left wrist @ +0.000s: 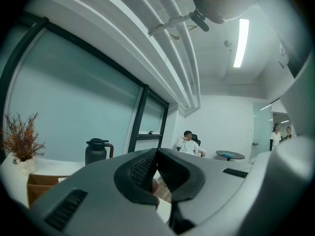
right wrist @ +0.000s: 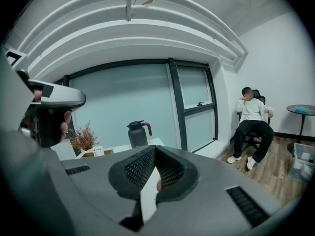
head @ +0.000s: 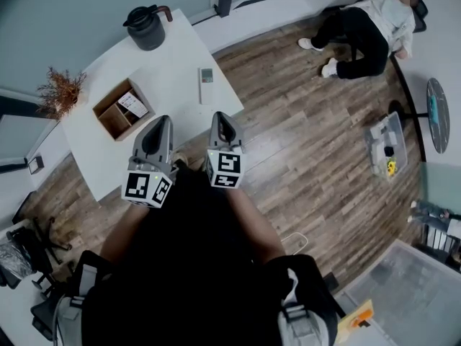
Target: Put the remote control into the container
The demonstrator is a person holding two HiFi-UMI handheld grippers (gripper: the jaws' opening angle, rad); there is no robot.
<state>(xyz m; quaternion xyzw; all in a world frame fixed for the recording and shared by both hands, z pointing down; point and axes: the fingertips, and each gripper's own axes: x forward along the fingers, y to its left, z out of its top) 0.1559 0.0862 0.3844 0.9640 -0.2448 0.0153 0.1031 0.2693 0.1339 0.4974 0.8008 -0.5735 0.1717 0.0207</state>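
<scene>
On the white table (head: 169, 63) the white remote control (head: 207, 85) lies near the right edge. The container, an open wooden box (head: 109, 121) with a divider and a white card inside, sits near the table's left side; it also shows low in the left gripper view (left wrist: 42, 183) and in the right gripper view (right wrist: 96, 153). My left gripper (head: 164, 121) hovers at the table's near edge, just right of the box, jaws together and holding nothing. My right gripper (head: 222, 117) is a little short of the remote, shut and holding nothing. Neither gripper view shows the remote.
A black kettle (head: 148, 26) stands at the table's far corner and a dried plant (head: 61, 89) at its left end. A person (head: 367, 27) sits in a chair across the wooden floor. A round side table (head: 437, 114) and a clear plastic bin (head: 387, 146) stand to the right.
</scene>
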